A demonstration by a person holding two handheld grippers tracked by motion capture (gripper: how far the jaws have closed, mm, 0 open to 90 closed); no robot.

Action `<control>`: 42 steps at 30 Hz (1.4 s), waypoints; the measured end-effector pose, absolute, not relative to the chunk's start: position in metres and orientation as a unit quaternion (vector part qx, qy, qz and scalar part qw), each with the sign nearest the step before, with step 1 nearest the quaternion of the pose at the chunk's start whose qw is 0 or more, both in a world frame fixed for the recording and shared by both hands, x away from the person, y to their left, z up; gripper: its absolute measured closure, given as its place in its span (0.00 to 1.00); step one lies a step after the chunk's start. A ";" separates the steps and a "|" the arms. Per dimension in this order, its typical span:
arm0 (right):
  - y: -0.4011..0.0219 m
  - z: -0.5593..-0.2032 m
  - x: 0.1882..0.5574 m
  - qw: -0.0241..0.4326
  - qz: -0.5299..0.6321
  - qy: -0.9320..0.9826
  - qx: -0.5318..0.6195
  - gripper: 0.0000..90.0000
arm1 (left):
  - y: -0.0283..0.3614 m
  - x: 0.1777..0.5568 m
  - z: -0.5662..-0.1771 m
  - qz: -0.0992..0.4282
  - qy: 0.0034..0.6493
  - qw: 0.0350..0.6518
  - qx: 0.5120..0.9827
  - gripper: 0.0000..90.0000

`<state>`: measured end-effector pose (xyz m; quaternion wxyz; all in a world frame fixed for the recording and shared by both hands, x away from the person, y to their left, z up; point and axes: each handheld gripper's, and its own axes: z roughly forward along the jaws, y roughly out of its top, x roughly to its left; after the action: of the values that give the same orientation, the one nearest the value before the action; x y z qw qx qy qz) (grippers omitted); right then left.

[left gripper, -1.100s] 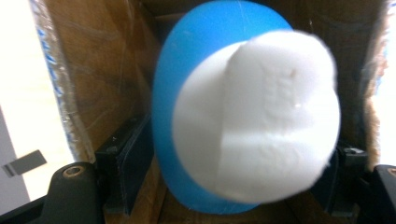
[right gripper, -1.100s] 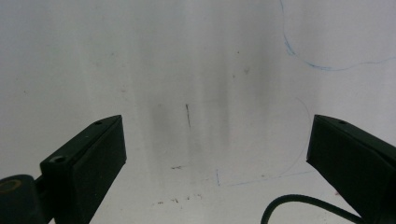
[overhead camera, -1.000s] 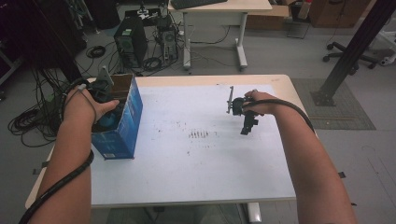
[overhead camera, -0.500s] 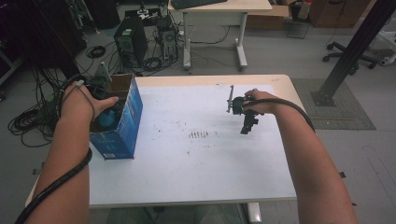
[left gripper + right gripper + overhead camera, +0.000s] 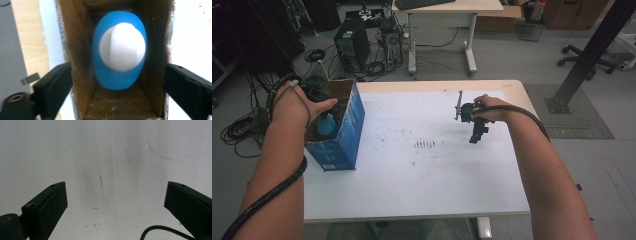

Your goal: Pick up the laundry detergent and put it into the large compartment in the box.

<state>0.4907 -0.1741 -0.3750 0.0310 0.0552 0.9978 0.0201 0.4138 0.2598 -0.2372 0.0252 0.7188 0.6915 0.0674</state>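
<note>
A tall blue cardboard box [image 5: 343, 135] stands open-topped at the table's left edge. Inside it sits a blue bottle [image 5: 117, 75] with a white cap [image 5: 122, 47], also seen in the high view as a blue bottle [image 5: 327, 125] under the person's left hand. My left gripper [image 5: 120, 92] hangs just above the box mouth. Its jaws have just been opening and now stand wide, outside the box walls, with the bottle below and between them, untouched. My right gripper [image 5: 477, 136] hovers open over the bare white tabletop [image 5: 100, 157] at the right, holding nothing.
The white table [image 5: 427, 180] carries faint pen marks near its middle. Beyond its far edge stand a computer tower [image 5: 349, 42] and a desk [image 5: 447, 7]. Cables [image 5: 242, 130] lie on the floor at left, and a black post [image 5: 592, 50] rises at right.
My left hand has lifted a little off the top of the box, and the blue bottle now shows inside it. The right hand has stayed where it was.
</note>
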 end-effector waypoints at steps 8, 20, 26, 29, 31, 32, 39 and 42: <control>-0.175 -0.368 0.488 0.036 0.022 0.998 0.055 0.05 | 0.257 0.409 -0.219 0.064 0.686 0.026 0.724 0.06; -0.176 -0.363 0.486 0.039 0.020 0.997 0.057 0.05 | 0.233 0.402 -0.189 0.057 0.643 0.048 0.763 0.05; -0.175 -0.361 0.486 0.040 0.018 0.997 0.056 0.05 | 0.217 0.399 -0.178 0.058 0.611 0.057 0.788 0.05; -0.175 -0.359 0.485 0.041 0.017 0.997 0.056 0.05 | 0.212 0.397 -0.174 0.054 0.598 0.064 0.797 0.05; -0.175 -0.358 0.485 0.041 0.016 0.997 0.056 0.05 | 0.209 0.395 -0.170 0.051 0.589 0.071 0.803 0.05; -0.175 -0.357 0.485 0.042 0.016 0.997 0.057 0.05 | 0.208 0.395 -0.169 0.049 0.586 0.071 0.805 0.05; -0.173 -0.355 0.484 0.043 0.015 0.997 0.054 0.05 | 0.199 0.389 -0.161 0.050 0.563 0.079 0.821 0.05; -0.172 -0.354 0.484 0.043 0.013 0.997 0.055 0.05 | 0.193 0.386 -0.159 0.050 0.549 0.082 0.830 0.05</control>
<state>0.4843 -0.1722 -0.3542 0.0430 0.0551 0.9975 0.0131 0.3862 0.1934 -0.1585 0.0818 0.8301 0.5493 0.0502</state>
